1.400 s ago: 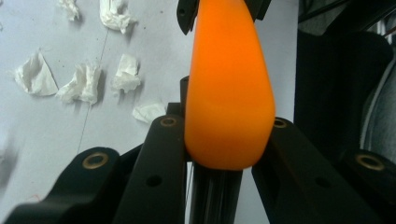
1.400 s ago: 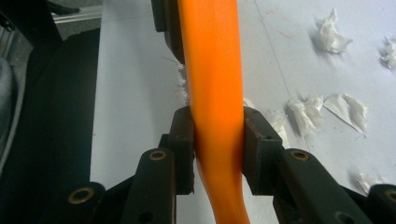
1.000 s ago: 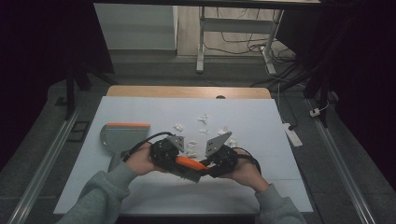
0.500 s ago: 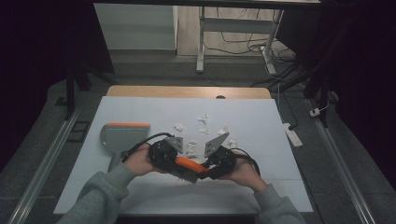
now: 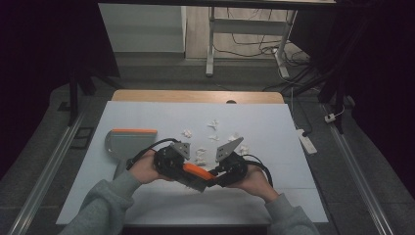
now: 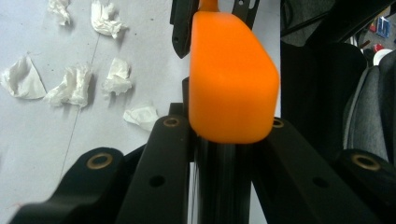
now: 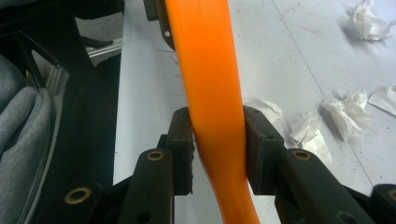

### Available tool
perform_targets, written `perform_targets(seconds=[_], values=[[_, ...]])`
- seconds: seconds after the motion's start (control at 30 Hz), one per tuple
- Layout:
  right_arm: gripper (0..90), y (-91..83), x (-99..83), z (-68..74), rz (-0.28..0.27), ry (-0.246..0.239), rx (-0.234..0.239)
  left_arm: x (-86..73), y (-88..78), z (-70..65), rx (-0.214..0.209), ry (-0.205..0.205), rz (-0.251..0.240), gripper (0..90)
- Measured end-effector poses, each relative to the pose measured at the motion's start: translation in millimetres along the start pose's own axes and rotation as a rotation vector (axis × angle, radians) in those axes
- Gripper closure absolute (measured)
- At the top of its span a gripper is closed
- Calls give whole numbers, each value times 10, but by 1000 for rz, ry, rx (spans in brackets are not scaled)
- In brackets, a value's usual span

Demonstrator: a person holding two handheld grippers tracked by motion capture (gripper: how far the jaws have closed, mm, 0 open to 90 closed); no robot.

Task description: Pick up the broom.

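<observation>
Both grippers are clamped on the same thing. The left gripper [image 5: 182,170] has its jaws closed hard around the thick, blunt end of an orange-handled hand brush [image 5: 196,173]. The right gripper [image 5: 214,176] pinches the slimmer, curving part of the handle between its pads. The brush hangs between the two hands, low over the near middle of the white table [image 5: 274,127], tilted down toward the person's right.

Set against the last second, hardly anything has shifted. The hands sit in almost the same spot, the brush lies at the same slant, and neither pair of jaws has opened or tightened. To me that looks like a pause in a handover or a regrip, with the brush shared and no sweeping begun.

Just beyond the grippers, the crumpled paper scraps [image 5: 200,155] lie scattered as they were, none gathered. Further left, the grey dustpan [image 5: 128,142] with its orange lip rests flat on the table, apart from both hands. I'd say the clean-up is at its very start, and one gripper must let go first.
</observation>
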State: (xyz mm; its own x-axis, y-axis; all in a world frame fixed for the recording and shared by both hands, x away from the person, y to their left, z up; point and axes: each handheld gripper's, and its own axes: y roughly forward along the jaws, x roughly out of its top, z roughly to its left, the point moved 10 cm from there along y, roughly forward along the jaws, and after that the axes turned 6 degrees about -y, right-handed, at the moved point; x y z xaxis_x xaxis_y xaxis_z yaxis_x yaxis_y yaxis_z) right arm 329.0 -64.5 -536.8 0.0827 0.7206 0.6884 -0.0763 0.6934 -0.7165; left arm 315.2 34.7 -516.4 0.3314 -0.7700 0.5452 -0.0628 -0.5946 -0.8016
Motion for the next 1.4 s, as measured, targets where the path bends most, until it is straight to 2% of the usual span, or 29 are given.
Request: perform_targets(seconds=[0.07, 0.17, 0.33, 0.47, 0.5, 0.57, 0.6, 0.63, 0.7, 0.8, 0.9, 1.0, 1.1, 1.27, 1.4], values=[[660, 1, 1, 4, -7, -1, 1, -1, -3, -7, -8, -3, -3, 802], [647, -14, 56, 21, -56, 20, 24, 8, -3, -19, -21, 0, -10, 802], [672, -19, 32, 24, -24, -12, 6, 18, 7, -9, -22, -14, -20, 801], [679, -44, 46, 1, -22, -46, -31, 25, 0, 12, -16, -19, -39, 788], [680, -47, 49, -2, -25, -45, -37, 26, -11, 35, 7, -7, -46, 774], [683, -69, 61, -37, -42, -26, -60, 51, -46, 94, 66, -25, -92, 714], [683, -91, 63, -58, -53, -10, -59, 61, -79, 122, 103, -47, -116, 643], [683, -123, 64, -76, -64, 5, -61, 69, -125, 152, 158, -70, -149, 539], [683, -204, 58, -138, -68, 13, -109, 40, -247, 195, 275, -110, -203, 347], [682, -323, 65, -227, -81, 41, -158, -111, -426, 187, 392, -150, -257, 303], [682, -435, 56, -323, -77, 61, -218, -303, -588, 168, 475, -212, -335, 300], [682, -538, 24, -410, -80, 86, -261, -530, -712, 168, 515, -282, -398, 295], [681, -632, -15, -499, -98, 113, -290, -739, -760, 171, 533, -323, -413, 288], [681, -751, -63, -629, -104, 144, -342, -965, -771, 151, 556, -358, -434, 282], [680, -819, -64, -747, -99, 154, -382, -1057, -728, 103, 528, -373, -423, 272]])
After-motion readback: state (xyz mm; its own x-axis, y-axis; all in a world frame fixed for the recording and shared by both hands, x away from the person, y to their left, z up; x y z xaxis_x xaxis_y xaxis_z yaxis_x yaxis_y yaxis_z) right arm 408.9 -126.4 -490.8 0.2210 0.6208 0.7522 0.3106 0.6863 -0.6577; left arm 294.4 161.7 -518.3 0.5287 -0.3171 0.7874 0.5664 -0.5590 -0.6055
